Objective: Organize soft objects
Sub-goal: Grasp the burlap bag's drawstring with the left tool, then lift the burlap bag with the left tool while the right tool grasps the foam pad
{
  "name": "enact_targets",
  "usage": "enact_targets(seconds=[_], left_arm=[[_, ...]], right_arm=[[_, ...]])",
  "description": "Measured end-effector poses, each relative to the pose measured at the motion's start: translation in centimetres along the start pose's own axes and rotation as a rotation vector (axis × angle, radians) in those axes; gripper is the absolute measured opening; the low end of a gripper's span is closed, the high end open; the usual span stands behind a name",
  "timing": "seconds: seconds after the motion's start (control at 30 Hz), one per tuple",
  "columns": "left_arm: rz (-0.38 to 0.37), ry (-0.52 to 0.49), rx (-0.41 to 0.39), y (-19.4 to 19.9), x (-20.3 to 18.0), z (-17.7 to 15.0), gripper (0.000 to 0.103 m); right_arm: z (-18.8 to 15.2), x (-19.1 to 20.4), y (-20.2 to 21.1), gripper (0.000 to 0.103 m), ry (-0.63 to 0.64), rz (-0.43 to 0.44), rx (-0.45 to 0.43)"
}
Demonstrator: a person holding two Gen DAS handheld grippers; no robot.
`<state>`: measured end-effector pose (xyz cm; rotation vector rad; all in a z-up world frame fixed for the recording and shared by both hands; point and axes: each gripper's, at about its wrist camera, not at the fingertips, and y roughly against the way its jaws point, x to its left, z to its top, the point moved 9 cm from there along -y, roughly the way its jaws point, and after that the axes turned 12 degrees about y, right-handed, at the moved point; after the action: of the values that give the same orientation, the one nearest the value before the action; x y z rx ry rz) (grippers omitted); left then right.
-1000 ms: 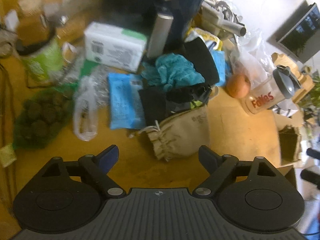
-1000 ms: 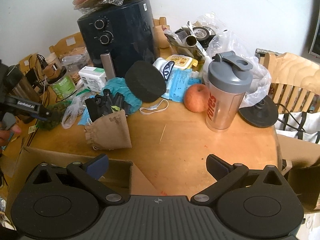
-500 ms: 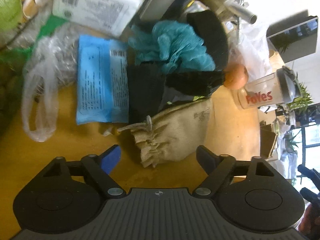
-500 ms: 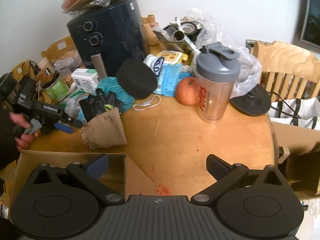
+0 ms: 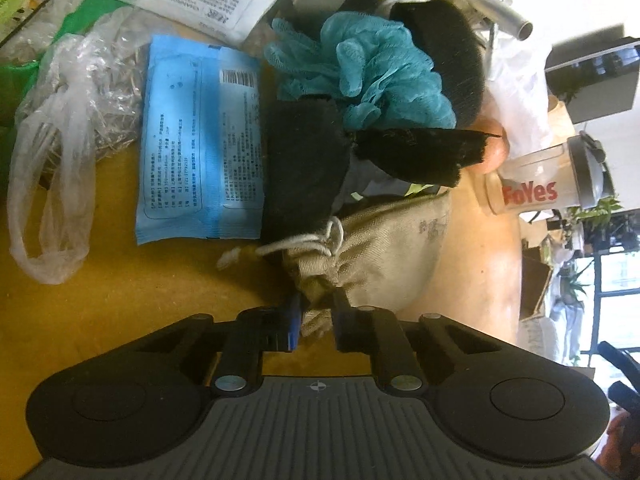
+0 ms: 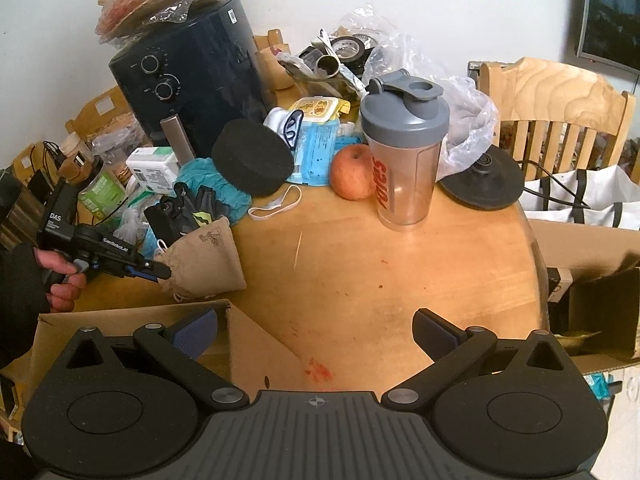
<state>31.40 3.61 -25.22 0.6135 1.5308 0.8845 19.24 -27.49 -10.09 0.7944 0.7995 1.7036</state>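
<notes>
Left gripper (image 5: pixel 316 318): your jaws pinch the gathered neck of the drawstring pouch (image 5: pixel 376 248).
Right gripper (image 6: pixel 316 330): your jaws stand wide apart, holding nothing.

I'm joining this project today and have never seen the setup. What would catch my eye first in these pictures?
The left gripper pinches the gathered mouth of a beige drawstring pouch at the near edge of a cluttered wooden table. Just behind the pouch lie a teal mesh bath pouf and black gloves. Farther back, a dark air fryer and a grey-lidded shaker bottle stand tall, while the right gripper hovers open.
</notes>
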Motion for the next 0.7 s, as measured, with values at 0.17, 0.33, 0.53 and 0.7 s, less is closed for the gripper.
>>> enact_targets(seconds=[0.17,0.33,0.53,0.7], left_arm=[[-0.027,-0.006,-0.04,1.5,-0.5,-0.4,0.002],[-0.055,-0.029,-0.101,3.7,-1.6,-0.8,0.001],[-0.064,-0.08,-0.179,6.2,-3.5,-1.8,0.001],[-0.042,-0.137,-0.242,8.4,-5.2,-3.1,0.001]], right_arm=[[0.3,0.0,-0.4,0.103,0.023,-0.001,0.006],[1.3,0.0,-0.6,0.103,0.052,-0.001,-0.006],[2.7,0.2,-1.2,0.103,0.112,0.019,-0.017],[4.0,0.4,-1.9,0.103,0.178,0.037,-0.02]])
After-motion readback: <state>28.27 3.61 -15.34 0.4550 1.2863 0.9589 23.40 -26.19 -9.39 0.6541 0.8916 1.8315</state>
